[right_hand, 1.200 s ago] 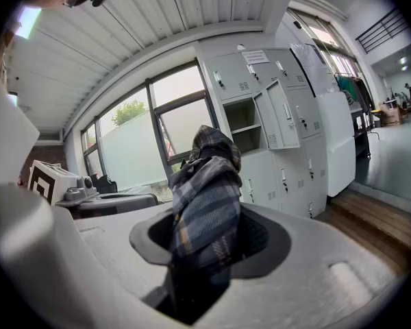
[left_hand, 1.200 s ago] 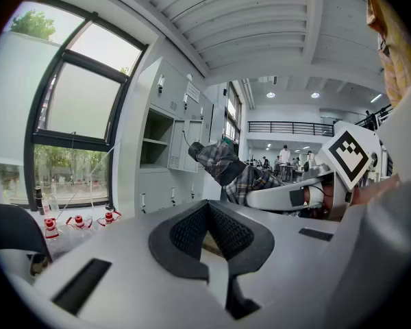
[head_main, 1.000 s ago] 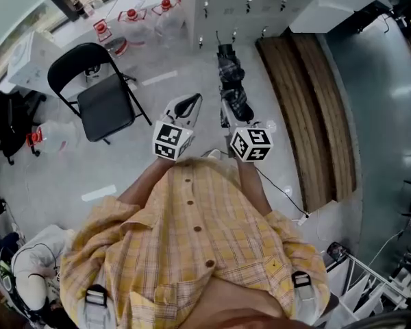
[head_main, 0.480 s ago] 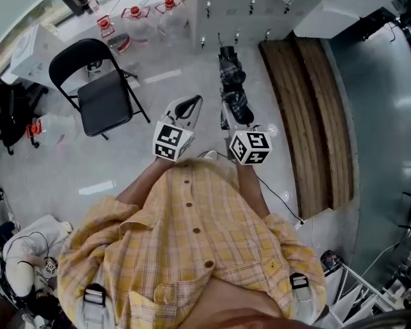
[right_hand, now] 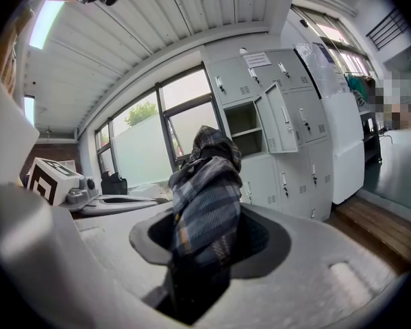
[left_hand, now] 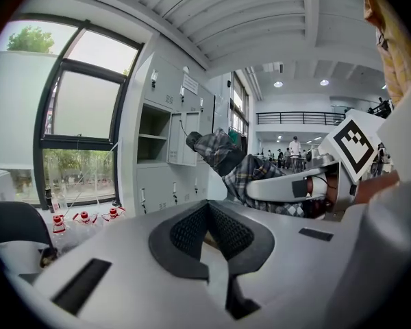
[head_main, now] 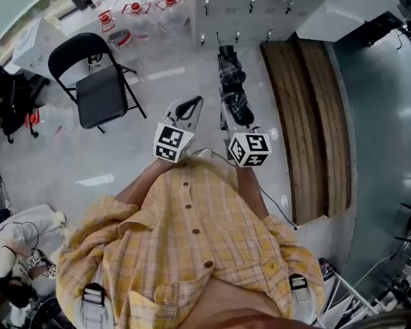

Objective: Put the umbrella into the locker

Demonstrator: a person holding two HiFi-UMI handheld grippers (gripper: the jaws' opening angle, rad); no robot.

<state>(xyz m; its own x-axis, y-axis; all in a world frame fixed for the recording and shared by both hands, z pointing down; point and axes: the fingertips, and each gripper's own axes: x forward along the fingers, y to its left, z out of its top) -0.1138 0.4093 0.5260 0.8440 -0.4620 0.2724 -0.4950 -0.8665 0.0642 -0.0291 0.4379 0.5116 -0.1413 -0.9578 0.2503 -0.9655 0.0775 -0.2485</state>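
Note:
A folded plaid umbrella (head_main: 234,91) sticks out forward from my right gripper (head_main: 230,118), whose jaws are shut on its lower part. In the right gripper view the umbrella (right_hand: 205,197) fills the gap in my right gripper (right_hand: 205,247) and points at the grey lockers (right_hand: 294,115). One locker compartment (right_hand: 246,130) stands open, its door (right_hand: 277,125) swung aside. My left gripper (head_main: 185,108) is held beside the right one, open and empty. The left gripper view shows the left gripper (left_hand: 210,237) with its bare mesh pads, the umbrella (left_hand: 222,157) at its right and the open locker (left_hand: 154,137) ahead.
A black folding chair (head_main: 99,88) stands to the left on the floor. Water jugs with red caps (head_main: 133,14) sit by the window. A low wooden bench (head_main: 308,115) runs along the right. A thin cable (head_main: 277,208) lies on the floor near my feet.
The chair and floor marks have shifted slightly in the head view as the person moves across the floor. Both grippers keep their pose in front of the body, and the umbrella stays gripped.

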